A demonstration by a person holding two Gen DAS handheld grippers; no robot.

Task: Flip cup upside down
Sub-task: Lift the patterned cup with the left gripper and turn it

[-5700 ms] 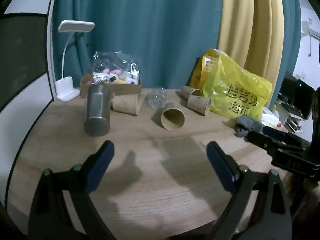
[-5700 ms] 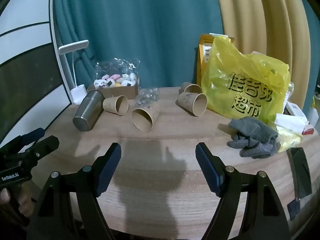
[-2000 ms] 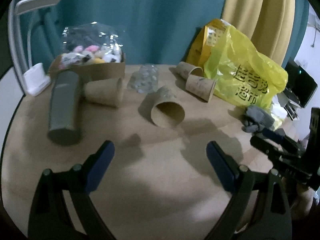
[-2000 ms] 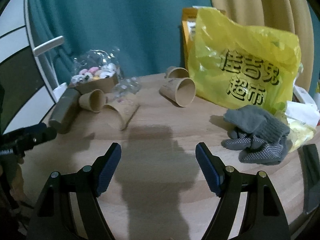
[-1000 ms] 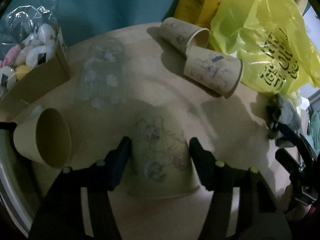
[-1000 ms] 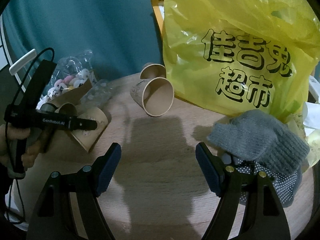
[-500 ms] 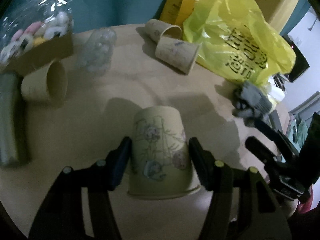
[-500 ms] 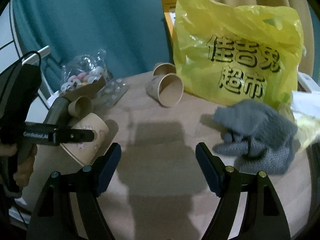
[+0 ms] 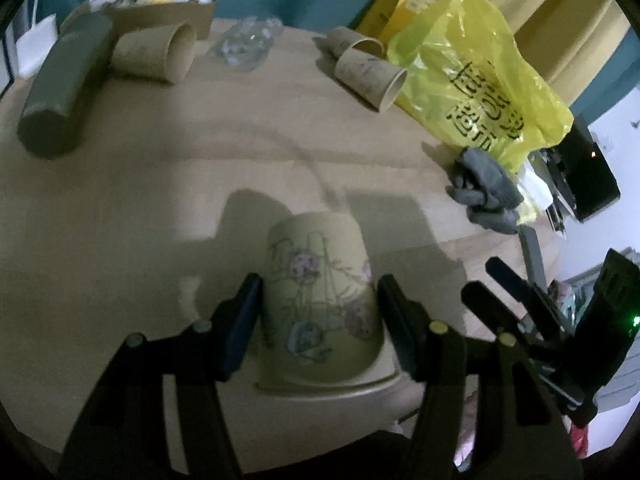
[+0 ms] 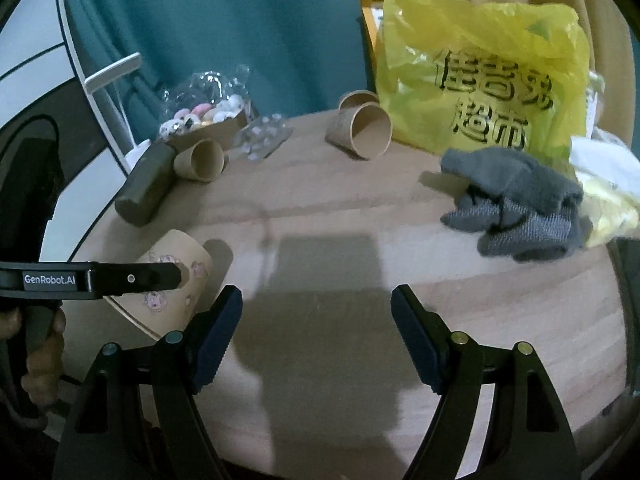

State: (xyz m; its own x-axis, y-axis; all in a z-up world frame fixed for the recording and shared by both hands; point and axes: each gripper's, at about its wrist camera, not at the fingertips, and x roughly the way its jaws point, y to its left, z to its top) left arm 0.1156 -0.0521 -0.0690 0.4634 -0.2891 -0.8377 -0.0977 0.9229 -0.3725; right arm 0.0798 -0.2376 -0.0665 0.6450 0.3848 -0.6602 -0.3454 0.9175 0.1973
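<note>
My left gripper (image 9: 318,300) is shut on a flower-printed paper cup (image 9: 316,300). The cup is held with its base away from me and its rim toward me, tilted over the wooden table (image 9: 180,184) near its front edge. In the right wrist view the same cup (image 10: 176,292) shows at the lower left, mouth down and tilted, with the left gripper's finger (image 10: 132,278) across it. My right gripper (image 10: 316,320) is open and empty over the table's front. It also shows in the left wrist view (image 9: 516,292) at the right.
Three plain paper cups (image 9: 156,54) (image 9: 370,76) (image 10: 358,100) lie on their sides at the back. A steel tumbler (image 9: 64,84) lies at the left. A yellow bag (image 10: 480,64), grey gloves (image 10: 516,196), a snack box (image 9: 152,4) and a crumpled clear wrapper (image 9: 248,40) stand around.
My left gripper closed on the printed cup, lifted it off the table and carried it toward the front edge, turning it mouth down. My right gripper drew back slightly, still open.
</note>
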